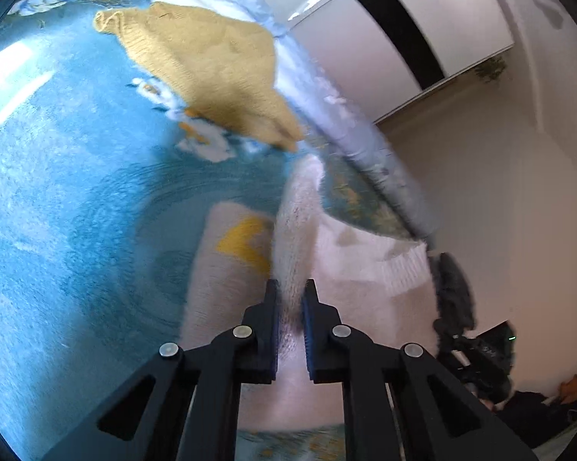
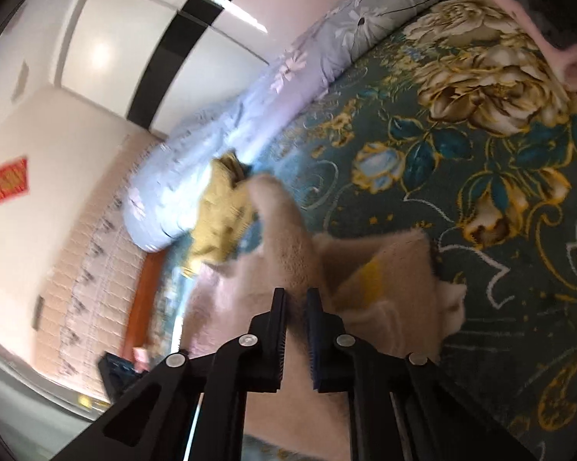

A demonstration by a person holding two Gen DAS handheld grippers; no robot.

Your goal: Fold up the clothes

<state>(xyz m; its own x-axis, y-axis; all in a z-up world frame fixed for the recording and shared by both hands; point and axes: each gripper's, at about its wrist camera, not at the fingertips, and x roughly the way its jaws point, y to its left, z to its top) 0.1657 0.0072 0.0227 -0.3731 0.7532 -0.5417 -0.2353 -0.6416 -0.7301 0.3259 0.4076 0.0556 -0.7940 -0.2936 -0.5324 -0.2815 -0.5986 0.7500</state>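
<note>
on the floral bed cover [image 2: 461,161], your left gripper [image 1: 290,292] and right gripper [image 2: 296,299] both pinch the blurred cream sweater [image 1: 365,261].

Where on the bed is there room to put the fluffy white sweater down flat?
The widest bare patch is the teal bedspread left of the white sweater and below the yellow sweater. The flowered stretch before the pink cloth is also free. It is crowded by the rolled blue quilt.

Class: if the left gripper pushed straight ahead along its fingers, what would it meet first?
The left gripper is already shut on the cream sweater; its raised fold is first in line, likely the mustard garment further on.
</note>
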